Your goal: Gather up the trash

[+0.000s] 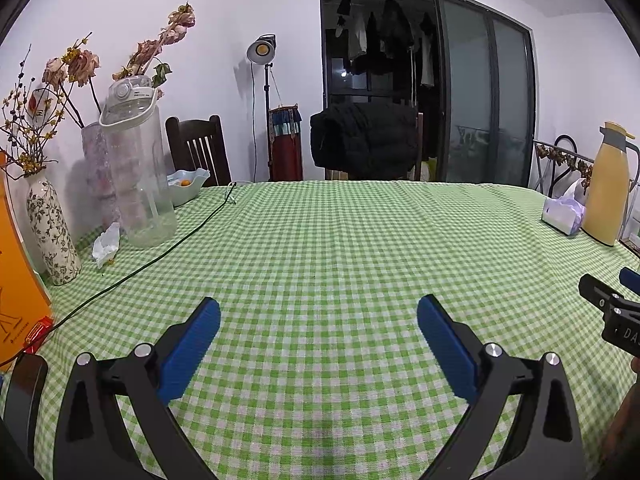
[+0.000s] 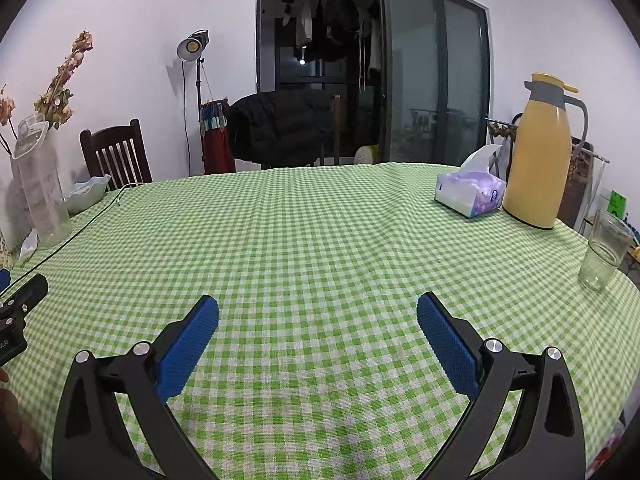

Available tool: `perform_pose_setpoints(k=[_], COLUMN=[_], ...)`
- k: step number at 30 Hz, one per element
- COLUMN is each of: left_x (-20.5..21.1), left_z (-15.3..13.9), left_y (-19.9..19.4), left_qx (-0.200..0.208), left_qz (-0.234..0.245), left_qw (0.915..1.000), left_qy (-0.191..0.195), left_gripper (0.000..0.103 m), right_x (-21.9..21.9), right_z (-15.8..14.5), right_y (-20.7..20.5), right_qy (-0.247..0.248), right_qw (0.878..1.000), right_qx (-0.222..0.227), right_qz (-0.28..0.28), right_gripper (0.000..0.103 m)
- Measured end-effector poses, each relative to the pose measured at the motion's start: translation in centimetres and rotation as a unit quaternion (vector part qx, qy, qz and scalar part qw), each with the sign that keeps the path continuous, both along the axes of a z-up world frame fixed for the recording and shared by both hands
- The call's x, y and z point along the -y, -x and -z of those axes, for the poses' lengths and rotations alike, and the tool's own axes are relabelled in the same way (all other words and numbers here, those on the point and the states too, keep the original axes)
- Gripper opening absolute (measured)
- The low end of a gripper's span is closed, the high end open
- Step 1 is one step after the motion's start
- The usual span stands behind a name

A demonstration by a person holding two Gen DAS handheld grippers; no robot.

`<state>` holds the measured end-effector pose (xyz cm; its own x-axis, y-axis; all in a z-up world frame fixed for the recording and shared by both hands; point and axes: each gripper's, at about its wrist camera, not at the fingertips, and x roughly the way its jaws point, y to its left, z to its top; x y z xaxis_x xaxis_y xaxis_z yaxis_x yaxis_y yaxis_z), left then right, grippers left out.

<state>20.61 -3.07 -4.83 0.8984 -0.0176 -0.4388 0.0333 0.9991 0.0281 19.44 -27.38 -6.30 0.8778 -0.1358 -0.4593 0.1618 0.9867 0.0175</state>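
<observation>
A crumpled white tissue lies on the green checked tablecloth at the far left, between the floral vase and the clear water jug; it also shows small at the left edge of the right wrist view. My left gripper is open and empty over the cloth, well to the right of and nearer than the tissue. My right gripper is open and empty over the middle of the table. Part of the right gripper shows at the right edge of the left wrist view.
A floral vase, a clear jug, a pale bowl and a dark cable stand at left. An orange box is nearest left. A tissue pack, yellow thermos and glass stand at right.
</observation>
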Motion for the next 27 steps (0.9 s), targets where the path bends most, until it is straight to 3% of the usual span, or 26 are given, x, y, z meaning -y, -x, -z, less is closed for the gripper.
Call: perform_pose_setpoints(k=[12, 16, 21, 27], left_x=[0.0, -0.1, 0.2, 0.7], left_z=[-0.2, -0.5, -1.1, -2.3], left_y=[0.6, 1.0, 0.6, 1.8], left_qx=[0.009, 0.014, -0.002, 0.037], left_qz=[-0.003, 0.022, 0.012, 0.007], left_qw=[0.9999, 0.9994, 0.9995, 0.9991], left_qy=[0.005, 0.025, 0.028, 0.022], left_gripper=[0.096, 0.096, 0.096, 0.096], right_x=[-0.2, -0.3, -0.9, -1.3], right_z=[-0.1, -0.2, -0.5, -0.7], right_y=[0.5, 0.8, 1.3, 1.5], right_qy=[0.002, 0.006, 0.019, 0.022], right_qw=[1.000, 1.000, 0.999, 0.999], right_qx=[0.013, 0.023, 0.039, 0.042], right_qz=[0.003, 0.007, 0.003, -0.014], right_gripper=[0.096, 0.096, 0.096, 0.096])
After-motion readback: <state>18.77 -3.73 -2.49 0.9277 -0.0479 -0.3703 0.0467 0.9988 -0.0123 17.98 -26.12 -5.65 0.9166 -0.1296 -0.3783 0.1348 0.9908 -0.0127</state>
